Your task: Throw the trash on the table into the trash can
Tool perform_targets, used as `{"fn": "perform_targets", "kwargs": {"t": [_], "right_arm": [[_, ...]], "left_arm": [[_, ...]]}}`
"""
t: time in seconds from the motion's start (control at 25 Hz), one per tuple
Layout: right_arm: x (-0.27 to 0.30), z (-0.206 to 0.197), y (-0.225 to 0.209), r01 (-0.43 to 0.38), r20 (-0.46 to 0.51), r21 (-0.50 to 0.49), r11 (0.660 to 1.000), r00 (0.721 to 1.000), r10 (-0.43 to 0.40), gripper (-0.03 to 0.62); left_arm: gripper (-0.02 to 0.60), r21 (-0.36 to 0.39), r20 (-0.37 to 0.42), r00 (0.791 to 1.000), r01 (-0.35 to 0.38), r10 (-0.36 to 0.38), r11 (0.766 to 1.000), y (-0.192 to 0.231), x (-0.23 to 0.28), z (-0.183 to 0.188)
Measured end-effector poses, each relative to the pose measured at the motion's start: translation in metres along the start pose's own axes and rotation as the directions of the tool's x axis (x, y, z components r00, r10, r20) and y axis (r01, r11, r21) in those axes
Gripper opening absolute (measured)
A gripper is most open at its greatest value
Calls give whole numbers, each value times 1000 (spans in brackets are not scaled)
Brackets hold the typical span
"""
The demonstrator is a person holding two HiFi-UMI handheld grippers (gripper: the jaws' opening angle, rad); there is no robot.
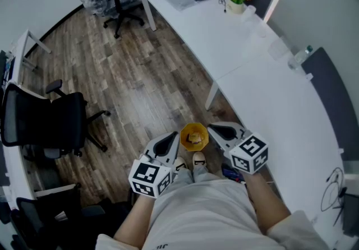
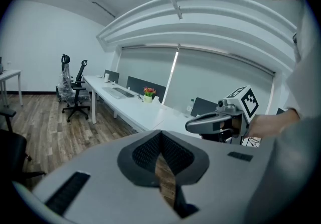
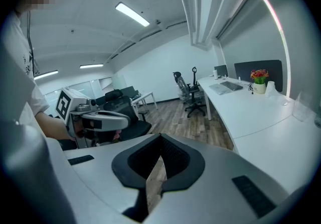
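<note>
L gripper (image 1: 175, 137) & R gripper (image 1: 212, 128), both w/ jaws pressed together on nothing, hang either side of small round yellow trash can (image 1: 194, 129) on the floor by the feet, beside long white curved desk (image 1: 263, 86), w/ crumpled pale scrap (image 1: 195, 140) inside, so prob. nothing left to carry.

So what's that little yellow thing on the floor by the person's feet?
It's a small round yellow bin, open-topped, plastic-looking, upright on the wooden floor just ahead of the person's shoes. Pale crumpled trash lies inside. From above it shows between the left hand-held gripper and the right hand-held gripper; neither visibly touches it.
</note>
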State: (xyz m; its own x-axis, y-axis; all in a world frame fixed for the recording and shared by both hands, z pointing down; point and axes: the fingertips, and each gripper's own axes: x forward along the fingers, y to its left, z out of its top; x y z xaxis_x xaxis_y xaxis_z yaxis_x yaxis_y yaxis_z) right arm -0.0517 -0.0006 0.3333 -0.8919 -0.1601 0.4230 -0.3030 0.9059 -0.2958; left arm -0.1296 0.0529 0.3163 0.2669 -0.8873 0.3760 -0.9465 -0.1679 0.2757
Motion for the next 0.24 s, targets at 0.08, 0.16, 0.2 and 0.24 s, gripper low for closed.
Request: {"fn": "perform_targets", "kwargs": {"t": [0.08, 0.16, 0.2, 0.24], "right_arm": [[0, 0, 3, -7, 3, 3, 1000, 1000, 7, 31], [2, 0, 6, -15, 4, 5, 1000, 1000, 15, 31], [2, 0, 7, -18, 4, 5, 1000, 1000, 18, 31], [3, -1, 8, -22, 4, 6, 1000, 1000, 22, 31]], "left_arm": [[2, -1, -2, 1000, -1, 1, 1000, -1, -1, -1], [2, -2, -3, 1000, -2, 2, 1000, -1, -2, -2], [2, -2, -3, 1000, -2, 2, 1000, -1, -3, -2], [2, -2, -3, 1000, -3, 3, 1000, -1, -3, -3]]}}
